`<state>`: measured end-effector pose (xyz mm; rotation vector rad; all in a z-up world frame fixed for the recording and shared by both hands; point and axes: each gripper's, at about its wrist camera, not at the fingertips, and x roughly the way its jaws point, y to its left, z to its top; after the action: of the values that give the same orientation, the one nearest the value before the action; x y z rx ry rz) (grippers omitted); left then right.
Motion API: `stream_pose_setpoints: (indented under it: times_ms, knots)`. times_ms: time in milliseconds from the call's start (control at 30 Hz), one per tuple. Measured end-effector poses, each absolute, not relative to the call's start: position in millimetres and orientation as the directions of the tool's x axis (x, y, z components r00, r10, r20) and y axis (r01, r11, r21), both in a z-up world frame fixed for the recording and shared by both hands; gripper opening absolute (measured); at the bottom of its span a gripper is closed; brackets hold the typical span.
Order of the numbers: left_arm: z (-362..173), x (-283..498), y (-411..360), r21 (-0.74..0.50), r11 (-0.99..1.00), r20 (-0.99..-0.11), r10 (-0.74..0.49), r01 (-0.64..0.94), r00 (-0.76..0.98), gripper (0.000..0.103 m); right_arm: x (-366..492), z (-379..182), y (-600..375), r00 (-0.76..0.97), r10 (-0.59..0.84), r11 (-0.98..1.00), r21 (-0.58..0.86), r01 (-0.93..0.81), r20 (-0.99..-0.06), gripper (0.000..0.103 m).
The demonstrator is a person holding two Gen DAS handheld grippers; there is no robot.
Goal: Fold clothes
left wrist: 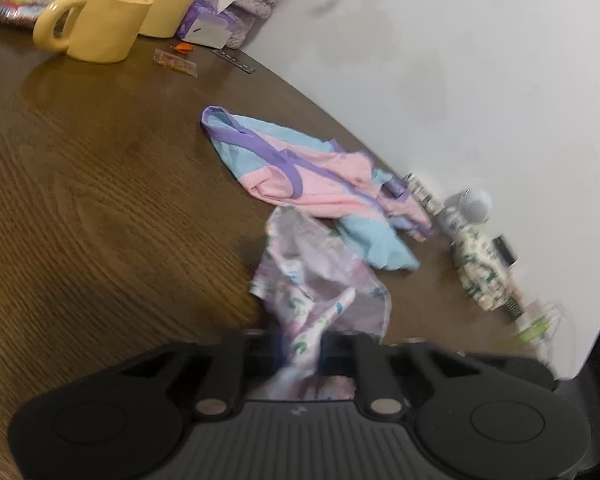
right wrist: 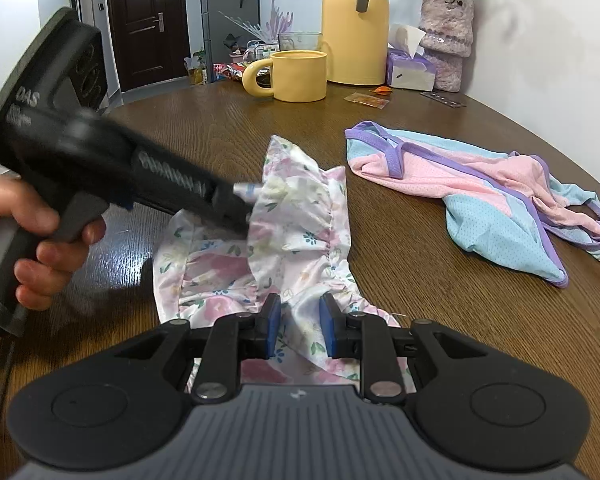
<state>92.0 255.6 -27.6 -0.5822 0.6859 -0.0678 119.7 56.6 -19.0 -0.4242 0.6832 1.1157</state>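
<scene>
A floral satin garment (right wrist: 300,236) with ruffled edges lies crumpled on the brown wooden table (right wrist: 440,320). My left gripper (left wrist: 300,350) is shut on a fold of the floral garment (left wrist: 320,280) and lifts that part up. The right wrist view shows the left gripper (right wrist: 246,205) coming in from the left, held by a hand (right wrist: 40,248). At the garment's near edge my right gripper (right wrist: 300,328) is open, with the cloth lying between its blue pads (right wrist: 274,326). A pink, blue and purple mesh garment (right wrist: 480,192) lies spread to the right, apart from both grippers.
A yellow mug (right wrist: 300,76), a tall yellow jug (right wrist: 356,28), a tissue box (right wrist: 410,66) and a fuzzy vase (right wrist: 446,36) stand at the table's far edge. Small wrappers (right wrist: 366,100) lie near them. A white wall (right wrist: 560,60) borders the right side, with small items (left wrist: 480,264) along it.
</scene>
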Motion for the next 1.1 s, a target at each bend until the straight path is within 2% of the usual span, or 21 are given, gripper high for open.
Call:
stream_pose_setpoints:
  times_ms: [433, 667, 900, 1000, 1100]
  knots:
    - [-4.8, 60.2, 229.0, -0.352, 0.936, -0.49, -0.158, -0.029, 0.857, 0.002, 115.0, -7.6, 48.0, 0.248, 0.701, 0.379, 0.054, -0.924, -0.669, 0.023]
    - [23.7, 41.6, 189.1, -0.135, 0.988, -0.405, -0.127, 0.078, 0.906, 0.002, 103.6, 32.4, -12.9, 0.28, 0.728, 0.416, 0.078, -0.906, -0.625, 0.023]
    - [39.7, 24.6, 119.4, 0.117, 0.97, -0.327, -0.166, 0.214, 0.93, 0.001, 87.6, 25.6, -98.5, 0.397, 0.632, 0.582, 0.068, -0.81, -0.666, 0.023]
    - [37.5, 16.9, 79.1, 0.199, 0.934, -0.332, -0.22, 0.296, 0.917, 0.001, 81.1, 14.4, -130.5, 0.43, 0.595, 0.645, 0.083, -0.76, -0.68, 0.023]
    - [28.5, 16.5, 49.9, 0.223, 0.913, -0.372, -0.245, 0.342, 0.895, 0.002, 76.4, 3.8, -152.6, 0.443, 0.598, 0.677, 0.125, -0.725, -0.668, 0.023]
